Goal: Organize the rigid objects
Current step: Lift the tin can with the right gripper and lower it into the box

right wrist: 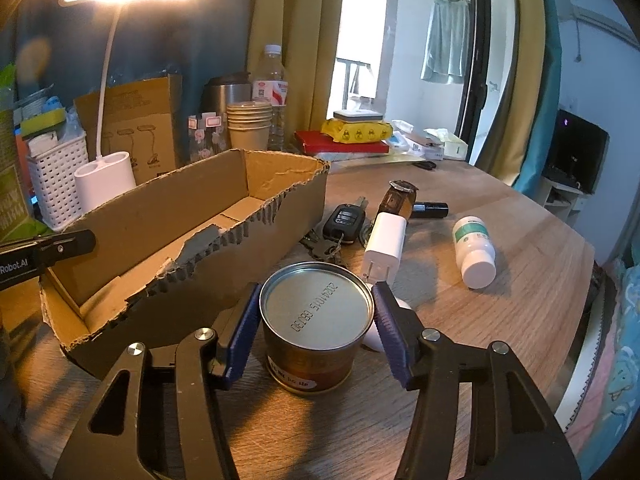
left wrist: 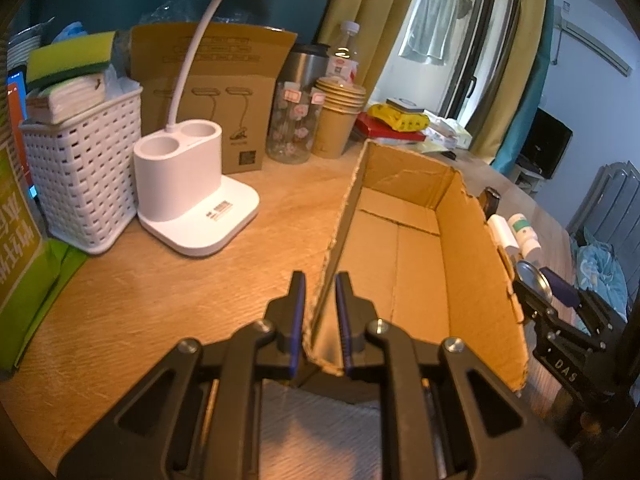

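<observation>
An open cardboard box (left wrist: 404,248) lies on the wooden table, empty inside; it also shows in the right wrist view (right wrist: 192,216). My left gripper (left wrist: 320,284) is shut on the box's near left wall. My right gripper (right wrist: 316,312) is shut on a metal tin can (right wrist: 316,320), which stands on the table just right of the box. The can (left wrist: 532,276) and right gripper show at the right edge of the left wrist view. Beyond the can lie a white charger (right wrist: 384,240), a car key with keys (right wrist: 342,226), a watch (right wrist: 398,196), a white bottle (right wrist: 474,250) and a small black tube (right wrist: 430,210).
A white desk lamp base (left wrist: 192,184), a white basket (left wrist: 84,176), a cardboard sleeve (left wrist: 208,92), a glass jar (left wrist: 292,124), stacked paper cups (left wrist: 336,116) and a water bottle (left wrist: 344,52) stand behind the box. Books and packets (right wrist: 352,136) are stacked at the back.
</observation>
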Available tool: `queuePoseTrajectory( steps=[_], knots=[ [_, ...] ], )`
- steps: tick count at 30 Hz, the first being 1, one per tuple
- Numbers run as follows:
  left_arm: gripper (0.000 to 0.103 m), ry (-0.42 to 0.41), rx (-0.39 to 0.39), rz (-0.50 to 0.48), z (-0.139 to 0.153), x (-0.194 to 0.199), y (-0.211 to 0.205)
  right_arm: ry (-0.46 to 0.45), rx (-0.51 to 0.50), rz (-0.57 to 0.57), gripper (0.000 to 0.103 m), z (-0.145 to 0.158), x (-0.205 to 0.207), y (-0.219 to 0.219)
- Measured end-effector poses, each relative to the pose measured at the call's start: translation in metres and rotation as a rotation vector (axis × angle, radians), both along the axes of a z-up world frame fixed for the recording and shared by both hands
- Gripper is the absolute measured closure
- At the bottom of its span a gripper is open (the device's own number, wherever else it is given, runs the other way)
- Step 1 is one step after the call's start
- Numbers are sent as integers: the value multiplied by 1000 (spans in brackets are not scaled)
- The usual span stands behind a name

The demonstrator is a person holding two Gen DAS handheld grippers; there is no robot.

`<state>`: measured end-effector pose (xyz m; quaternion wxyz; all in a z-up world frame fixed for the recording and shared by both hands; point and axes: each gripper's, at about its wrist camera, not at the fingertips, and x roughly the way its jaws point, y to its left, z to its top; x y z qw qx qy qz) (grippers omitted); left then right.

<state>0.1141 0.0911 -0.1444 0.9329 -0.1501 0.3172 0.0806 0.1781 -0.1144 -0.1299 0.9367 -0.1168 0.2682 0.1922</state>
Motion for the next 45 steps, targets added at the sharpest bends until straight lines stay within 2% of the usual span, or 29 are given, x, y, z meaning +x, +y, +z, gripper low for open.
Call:
queuePoseTrajectory(
  steps=[7, 17, 24, 30, 37, 45],
  knots=[
    [88, 1, 11, -3, 1, 0, -3, 28, 59, 14, 44, 12, 0, -8],
    [88, 1, 16, -6, 2, -1, -4, -84, 101, 93, 44, 70, -25, 9],
    [88, 1, 19, -7, 2, 0, -5, -123, 129, 172, 44, 92, -41, 30],
    [88, 1, 18, -7, 2, 0, -5, -96, 123, 250, 44, 84, -45, 54],
    [88, 1, 19, -7, 2, 0, -5, -7, 129, 314, 44, 58, -36, 67],
    [88, 3, 17, -6, 2, 0, -5, 57, 125, 330, 44, 39, -31, 69]
  ],
)
